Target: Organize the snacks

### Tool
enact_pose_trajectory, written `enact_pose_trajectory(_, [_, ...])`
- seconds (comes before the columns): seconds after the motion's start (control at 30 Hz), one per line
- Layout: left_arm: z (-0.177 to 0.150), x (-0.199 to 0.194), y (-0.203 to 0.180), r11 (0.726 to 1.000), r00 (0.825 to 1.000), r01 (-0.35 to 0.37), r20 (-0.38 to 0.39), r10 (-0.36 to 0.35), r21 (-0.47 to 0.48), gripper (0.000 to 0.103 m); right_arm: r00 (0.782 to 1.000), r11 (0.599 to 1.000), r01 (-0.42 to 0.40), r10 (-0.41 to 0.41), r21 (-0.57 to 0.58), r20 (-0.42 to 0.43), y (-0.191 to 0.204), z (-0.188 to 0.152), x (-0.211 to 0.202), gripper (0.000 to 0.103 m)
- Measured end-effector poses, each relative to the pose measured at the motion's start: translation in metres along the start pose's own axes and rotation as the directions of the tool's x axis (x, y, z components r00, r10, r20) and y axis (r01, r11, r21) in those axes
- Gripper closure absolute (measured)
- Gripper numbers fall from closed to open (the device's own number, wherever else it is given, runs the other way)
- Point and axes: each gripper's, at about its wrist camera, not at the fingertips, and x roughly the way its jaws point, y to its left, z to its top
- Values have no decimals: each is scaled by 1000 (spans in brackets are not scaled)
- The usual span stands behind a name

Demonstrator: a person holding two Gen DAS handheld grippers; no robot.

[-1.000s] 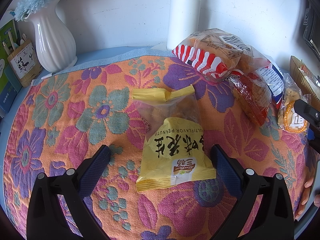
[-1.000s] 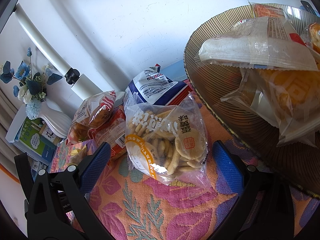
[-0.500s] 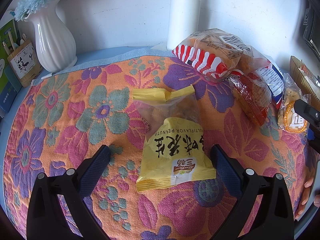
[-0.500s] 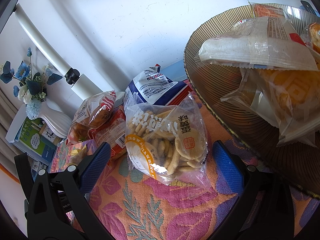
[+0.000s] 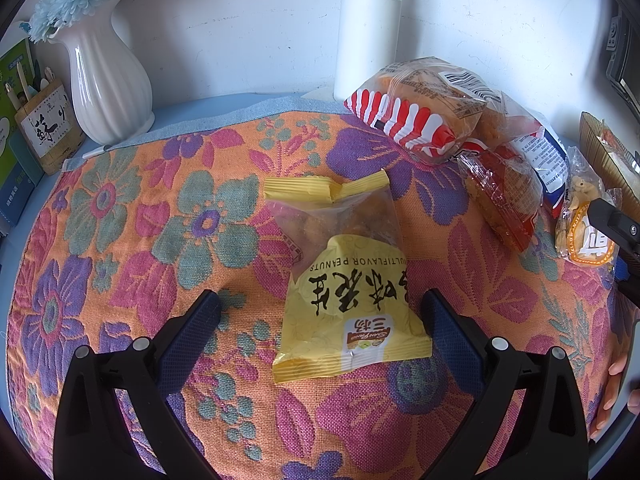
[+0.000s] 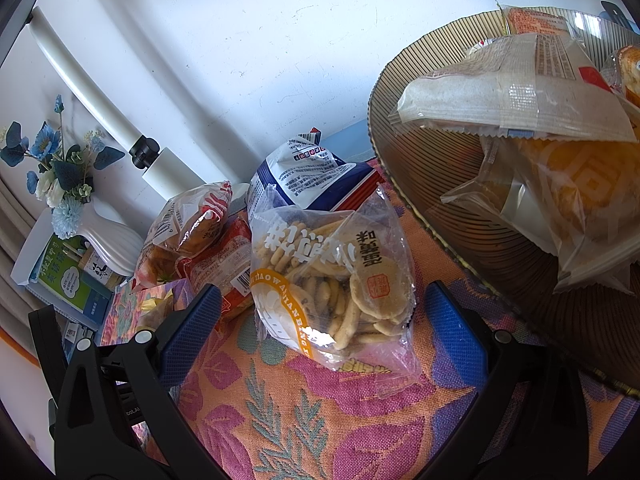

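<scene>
Left wrist: peanut bag [image 5: 347, 280] between spread gripper [image 5: 322, 320] fingers.

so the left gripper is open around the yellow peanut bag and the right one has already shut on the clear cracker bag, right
Not quite. The right gripper is open too: in the right wrist view its blue fingers stand wide on either side of the clear cracker bag, not closed on it. The rest holds: the left wrist view shows the left gripper open around the yellow peanut bag.
</scene>
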Motion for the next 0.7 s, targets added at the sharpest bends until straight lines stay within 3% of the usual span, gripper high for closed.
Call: enact_pose_trajectory(0.7, [0, 0, 0, 1000, 1000, 0, 1, 0, 0, 5, 1000, 1000, 3, -3, -2, -1, 1, 1, -1, 3])
